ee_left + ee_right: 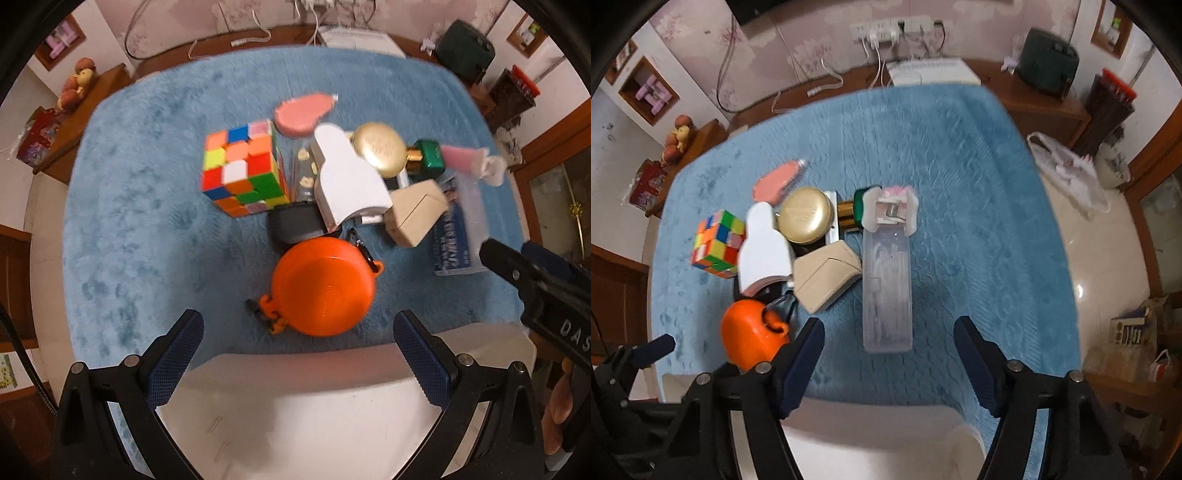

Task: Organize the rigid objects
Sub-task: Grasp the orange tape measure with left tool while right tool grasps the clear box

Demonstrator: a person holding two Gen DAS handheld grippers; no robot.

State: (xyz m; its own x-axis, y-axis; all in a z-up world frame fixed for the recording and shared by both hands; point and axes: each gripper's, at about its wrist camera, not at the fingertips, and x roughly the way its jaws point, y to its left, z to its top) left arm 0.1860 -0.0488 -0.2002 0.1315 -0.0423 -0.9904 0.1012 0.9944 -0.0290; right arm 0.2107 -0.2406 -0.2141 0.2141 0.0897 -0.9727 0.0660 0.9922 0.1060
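Left gripper (pixel 297 354) jaws apart; "DAS" on right gripper (pixel 532 266).

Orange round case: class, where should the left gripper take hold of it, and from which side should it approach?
Probably across the orange round case's curved sides, coming down from above. It lies flat on the blue mat with its broad face up, and the left gripper stands open, wide enough to span it. Avoid the loop and chain at its edges.
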